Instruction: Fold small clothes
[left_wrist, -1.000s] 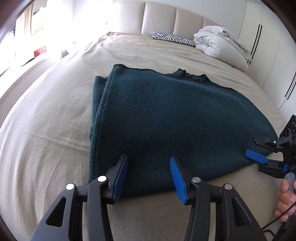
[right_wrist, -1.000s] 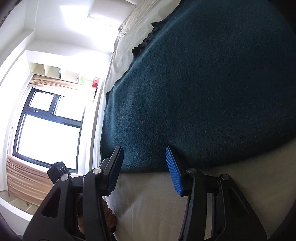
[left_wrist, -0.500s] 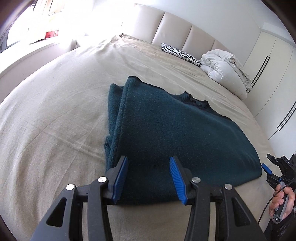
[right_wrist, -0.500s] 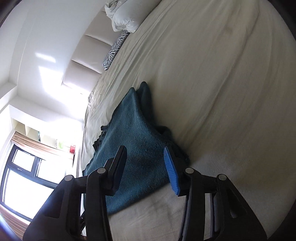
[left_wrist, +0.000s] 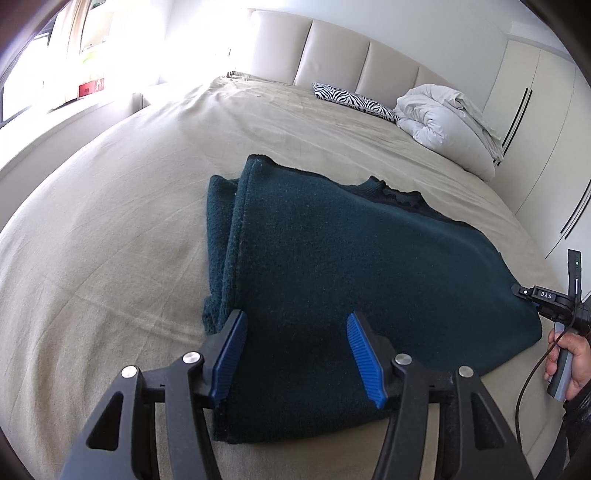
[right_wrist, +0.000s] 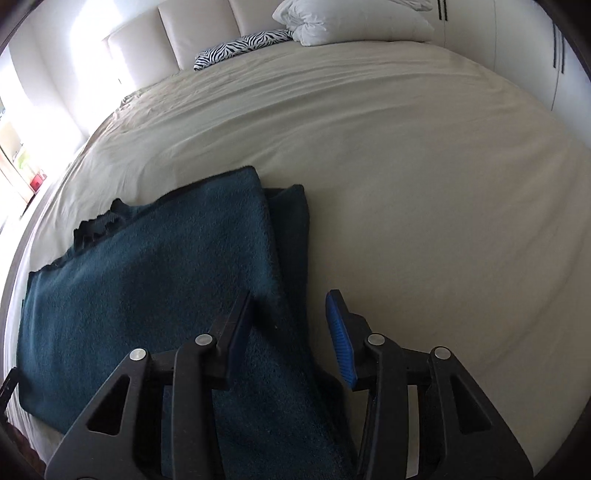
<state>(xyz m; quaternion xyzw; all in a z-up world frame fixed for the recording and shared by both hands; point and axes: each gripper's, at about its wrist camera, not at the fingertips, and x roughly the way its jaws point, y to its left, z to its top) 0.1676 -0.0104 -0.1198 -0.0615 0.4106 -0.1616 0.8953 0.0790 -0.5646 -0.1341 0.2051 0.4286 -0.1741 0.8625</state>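
A dark teal knit garment (left_wrist: 369, 266) lies folded flat on the beige bed, its doubled fold edge on the left in the left wrist view. My left gripper (left_wrist: 295, 317) hovers over the near left corner. Its jaws are opening, with fabric below them and the pads (left_wrist: 229, 347) not pressing on it. In the right wrist view the garment (right_wrist: 147, 280) fills the lower left. My right gripper (right_wrist: 290, 295) straddles its right folded edge. Its jaws are closing, the cloth between them, and a gap still shows at the blue pad (right_wrist: 340, 332).
A person's hand (left_wrist: 569, 354) holds the right gripper's handle at the garment's right corner. A zebra-print pillow (left_wrist: 351, 101) and a bundled white duvet (left_wrist: 447, 125) lie by the headboard. Wardrobe doors (left_wrist: 535, 122) stand to the right. Bare sheet (right_wrist: 424, 184) spreads beyond the garment.
The right gripper swung round from facing the window to facing the headboard, ending over the garment's right edge with narrower jaws. The left jaws widened slightly.
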